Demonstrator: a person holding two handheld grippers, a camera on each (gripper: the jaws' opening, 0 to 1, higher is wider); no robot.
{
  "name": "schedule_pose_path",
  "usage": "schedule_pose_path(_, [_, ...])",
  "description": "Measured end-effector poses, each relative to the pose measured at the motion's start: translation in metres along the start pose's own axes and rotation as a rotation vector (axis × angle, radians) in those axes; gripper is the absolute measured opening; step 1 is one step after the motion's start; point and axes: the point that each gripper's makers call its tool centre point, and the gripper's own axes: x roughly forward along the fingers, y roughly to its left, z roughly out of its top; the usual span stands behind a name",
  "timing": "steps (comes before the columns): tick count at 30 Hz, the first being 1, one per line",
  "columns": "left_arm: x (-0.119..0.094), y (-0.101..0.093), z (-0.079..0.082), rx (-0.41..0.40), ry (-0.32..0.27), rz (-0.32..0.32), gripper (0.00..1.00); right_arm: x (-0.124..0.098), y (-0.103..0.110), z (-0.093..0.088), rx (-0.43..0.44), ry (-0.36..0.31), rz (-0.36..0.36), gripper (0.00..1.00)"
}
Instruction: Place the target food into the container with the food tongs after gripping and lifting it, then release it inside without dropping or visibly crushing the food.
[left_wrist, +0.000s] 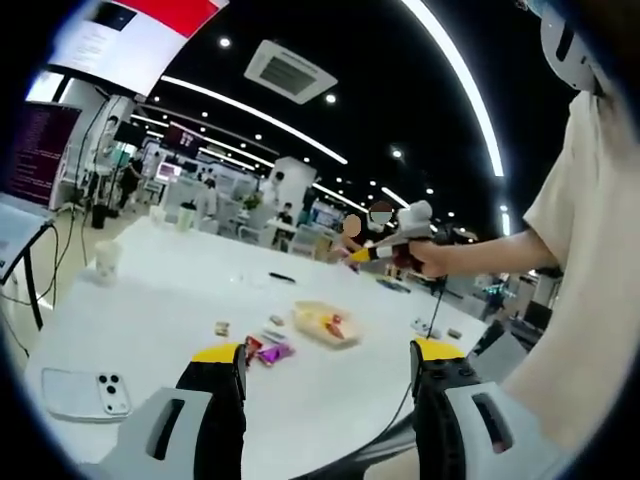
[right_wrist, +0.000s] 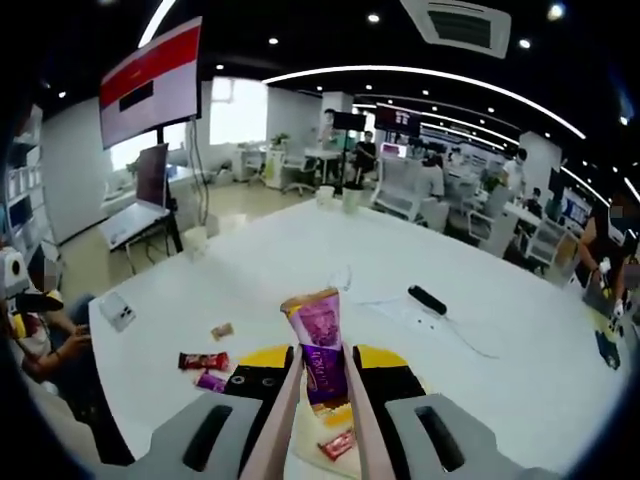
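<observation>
In the left gripper view, your left gripper (left_wrist: 328, 375) hangs above the white table (left_wrist: 150, 320) with its two yellow-tipped jaws set wide apart and nothing between them. Out ahead of the jaws lies a clear container (left_wrist: 325, 325) with red and yellow pieces inside. Just to its left sit a red snack packet (left_wrist: 251, 346) and a purple snack packet (left_wrist: 274, 352), side by side, and a small tan piece (left_wrist: 221, 328) lies further left. A phone (left_wrist: 85, 393) lies flat near the table's near-left corner, and a paper cup (left_wrist: 107, 262) stands further back. Your other hand (left_wrist: 428, 258) comes in from the right, raised well above the table and holding the right gripper (left_wrist: 395, 240); from here you cannot tell what it carries.

The right gripper view settles that. Your right gripper (right_wrist: 325, 375) is closed on a pair of pale food tongs (right_wrist: 285, 420), whose arms run up between the jaws. The tong tips are clamped on a purple wrapped snack (right_wrist: 318, 345), held upright and lifted clear of the table. Directly under it you see the container's contents, a red piece (right_wrist: 336, 445) among them. On the table to the left lie a red packet (right_wrist: 203, 360), a purple packet (right_wrist: 211, 381) and the tan piece (right_wrist: 222, 331). A black marker (right_wrist: 428, 299) lies beyond to the right.
</observation>
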Motion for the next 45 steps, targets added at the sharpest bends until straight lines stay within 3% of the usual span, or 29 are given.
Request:
schedule_pose_path(14, [0.01, 0.0, 0.002, -0.006, 0.004, -0.02, 0.67, -0.003, -0.012, -0.002, 0.033, -0.001, -0.031, 0.23])
schedule_pose_path(21, [0.006, 0.001, -0.006, -0.022, 0.009, -0.01, 0.67, -0.001, -0.012, -0.003, 0.038, 0.0, -0.031, 0.23])
schedule_pose_path(45, [-0.003, 0.006, -0.011, -0.044, -0.007, 0.028, 0.66, 0.012, -0.01, 0.0, 0.046, 0.005, -0.02, 0.23])
